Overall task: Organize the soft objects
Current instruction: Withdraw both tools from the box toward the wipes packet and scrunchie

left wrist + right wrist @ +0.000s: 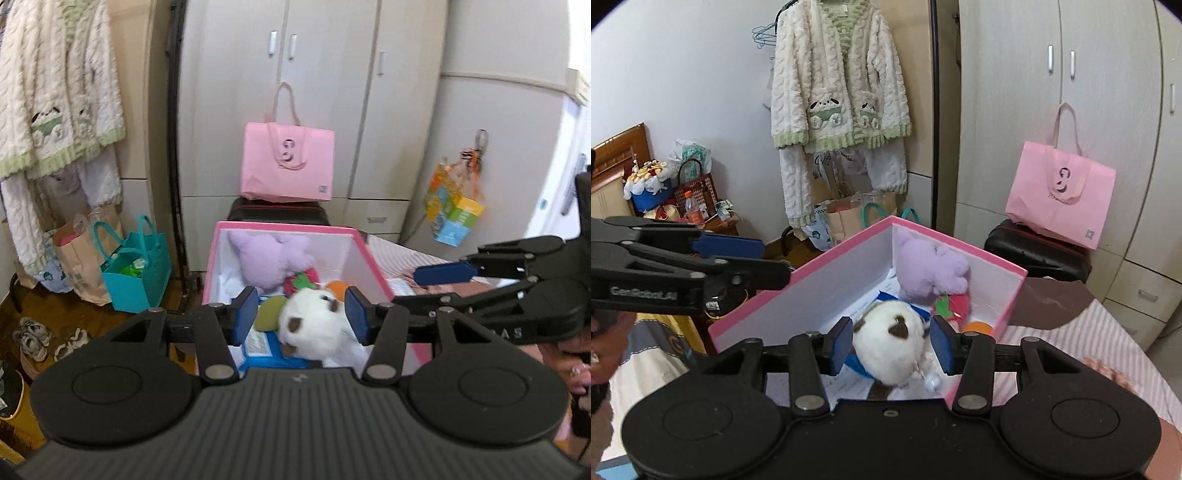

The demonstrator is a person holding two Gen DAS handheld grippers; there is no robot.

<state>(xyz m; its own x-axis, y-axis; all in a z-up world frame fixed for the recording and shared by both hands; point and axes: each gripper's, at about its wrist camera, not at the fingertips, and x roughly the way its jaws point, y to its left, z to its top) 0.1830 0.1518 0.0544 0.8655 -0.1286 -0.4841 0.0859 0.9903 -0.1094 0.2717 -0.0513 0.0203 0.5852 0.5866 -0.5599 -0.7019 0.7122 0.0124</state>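
In the pink box (369, 254) (open-topped) lies a white plush (314, 325).

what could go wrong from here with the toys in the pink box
1. The white plush lies high on the pile in the pink box; a nudge might roll it over the near edge.
2. The two open hand-held grippers, left hand-held gripper and right hand-held gripper, sit close together and could collide.
3. The plush's dangling charm could snag a finger.

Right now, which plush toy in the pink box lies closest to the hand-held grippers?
The white plush with brown patches, lying at the near end; the lilac plush sits against the far wall and the red strawberry plush between them.
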